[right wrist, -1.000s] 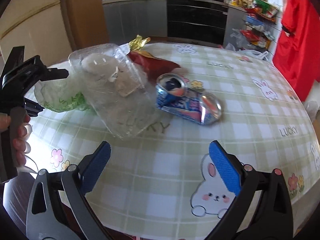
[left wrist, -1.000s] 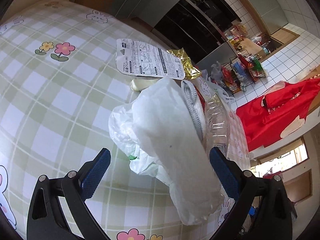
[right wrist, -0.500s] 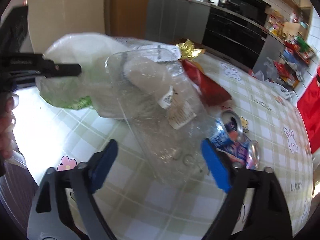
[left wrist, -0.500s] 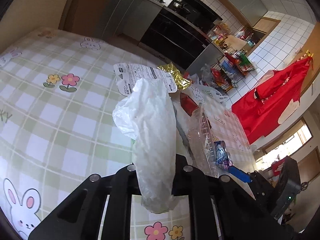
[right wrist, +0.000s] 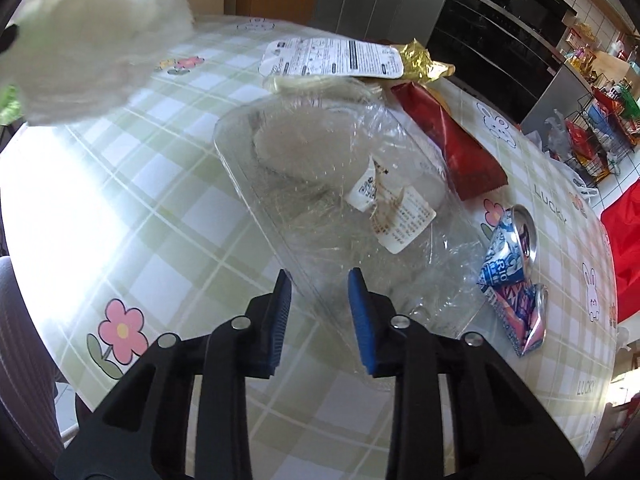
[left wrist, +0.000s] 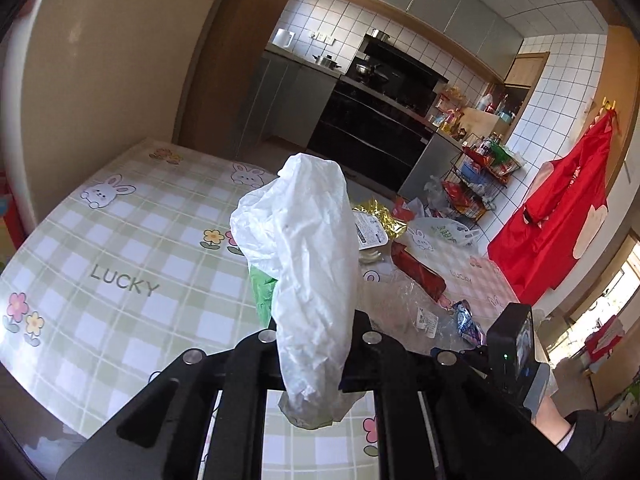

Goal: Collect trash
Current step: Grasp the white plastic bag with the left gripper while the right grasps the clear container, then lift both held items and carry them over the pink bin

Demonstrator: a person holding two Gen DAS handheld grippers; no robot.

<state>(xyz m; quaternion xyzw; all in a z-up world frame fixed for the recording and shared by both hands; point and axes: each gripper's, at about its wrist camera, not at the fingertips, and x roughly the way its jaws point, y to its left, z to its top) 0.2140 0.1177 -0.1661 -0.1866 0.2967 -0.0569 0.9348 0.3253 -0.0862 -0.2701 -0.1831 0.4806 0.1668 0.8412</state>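
Observation:
My left gripper (left wrist: 316, 336) is shut on a white plastic bag (left wrist: 308, 256) and holds it up above the checked tablecloth (left wrist: 120, 240); the bag hides the fingertips. The bag also shows blurred at the top left of the right wrist view (right wrist: 84, 40). My right gripper (right wrist: 318, 304) has its blue pads nearly closed around the near rim of a clear plastic container (right wrist: 332, 200) with a torn label. A crushed blue can (right wrist: 512, 264), a red wrapper (right wrist: 448, 144), a gold wrapper (right wrist: 424, 64) and a white printed package (right wrist: 332, 58) lie beyond.
The table edge runs along the front and left (right wrist: 60, 360). A kitchen counter and black oven (left wrist: 372, 120) stand behind the table. A wire rack of goods (left wrist: 480, 184) and a red garment (left wrist: 560, 216) are to the right. A white-green bag (left wrist: 444, 234) lies at the far table edge.
My left gripper closed on the white bag and lifted it off the table. My right gripper moved in to the clear container and narrowed its jaws around the rim.

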